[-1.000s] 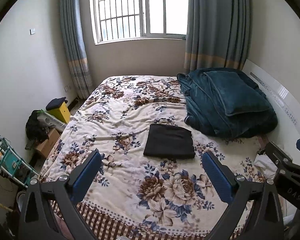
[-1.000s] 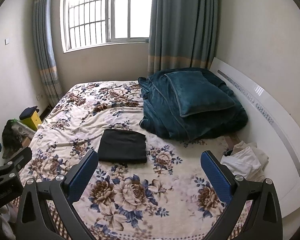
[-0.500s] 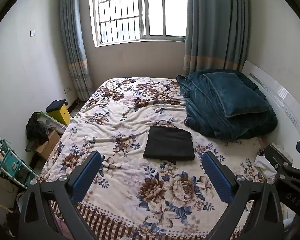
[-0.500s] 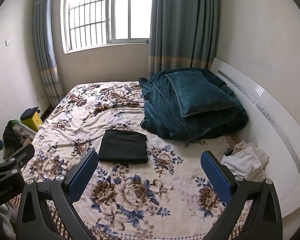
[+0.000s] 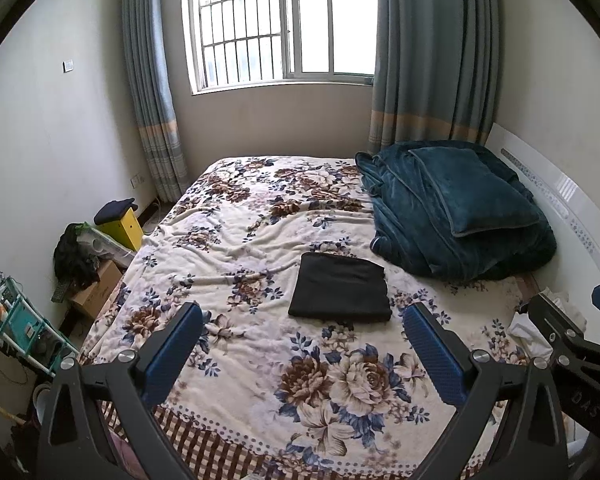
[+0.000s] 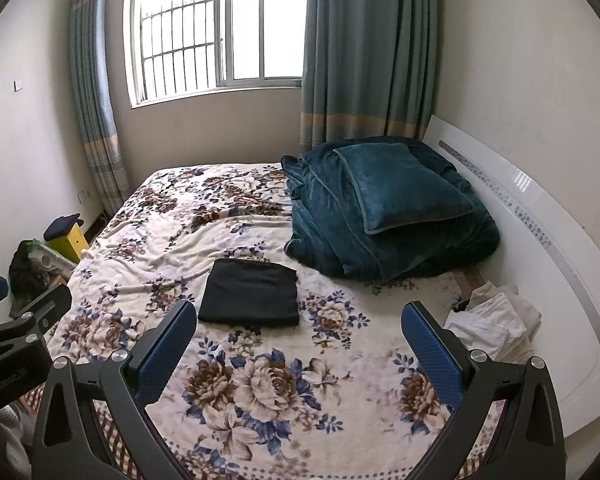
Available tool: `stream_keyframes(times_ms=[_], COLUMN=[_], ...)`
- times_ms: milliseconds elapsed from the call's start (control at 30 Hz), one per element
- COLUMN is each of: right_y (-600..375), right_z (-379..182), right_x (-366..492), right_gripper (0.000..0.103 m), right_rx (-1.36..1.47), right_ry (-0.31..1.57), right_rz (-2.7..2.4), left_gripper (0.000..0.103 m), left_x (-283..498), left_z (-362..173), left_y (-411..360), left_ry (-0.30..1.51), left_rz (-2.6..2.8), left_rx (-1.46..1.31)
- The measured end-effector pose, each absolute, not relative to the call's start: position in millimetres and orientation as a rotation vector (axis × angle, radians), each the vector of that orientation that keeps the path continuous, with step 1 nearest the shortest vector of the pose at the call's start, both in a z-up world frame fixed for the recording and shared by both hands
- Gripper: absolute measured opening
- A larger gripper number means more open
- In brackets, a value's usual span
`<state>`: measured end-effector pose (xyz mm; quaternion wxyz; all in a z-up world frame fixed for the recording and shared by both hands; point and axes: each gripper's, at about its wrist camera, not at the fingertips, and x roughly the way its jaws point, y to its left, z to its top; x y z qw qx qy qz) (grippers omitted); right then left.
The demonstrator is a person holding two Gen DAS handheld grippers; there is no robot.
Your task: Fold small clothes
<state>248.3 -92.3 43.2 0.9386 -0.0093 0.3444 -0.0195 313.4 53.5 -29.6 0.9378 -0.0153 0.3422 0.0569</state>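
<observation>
Two grippers hang above the near edge of a bed, and both are empty. On the left gripper the blue fingers stand wide apart with nothing between them, only the flowered blanket far below. On the right gripper the fingers are spread equally wide and they also hold nothing. In the left wrist view a part of the right gripper shows at the right border, and in the right wrist view a part of the left gripper shows at the left border, so the two are side by side and apart from each other. A black folded cloth lies flat on the blanket near the middle of the bed, as a neat rectangle; it is ahead of both grippers and well apart from the fingers. Behind it, toward the white headboard, there is a heap of dark green bedding with a green pillow on top. Some white clothes lie crumpled at the right side of the bed, close to the headboard and near the right gripper's right finger in the picture. On the floor at the left of the bed stand a yellow box and a cardboard box. At the far wall a window with bars is between grey-blue curtains.
</observation>
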Motion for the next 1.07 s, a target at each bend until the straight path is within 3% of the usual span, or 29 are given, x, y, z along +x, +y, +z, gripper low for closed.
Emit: stream_keyframes(times_ms=[1067], right_y=[-91], right_z=[37], right_x=[238], right_gripper=[0.103], right_rx=[-0.007], right_ry=[0.702], right_rz=[-0.037], left_gripper=[0.103], left_x=[309], left_z=[-19], left_y=[56], left_ry=[0.678], left_rz=[0.152], left_rx=[-0.025])
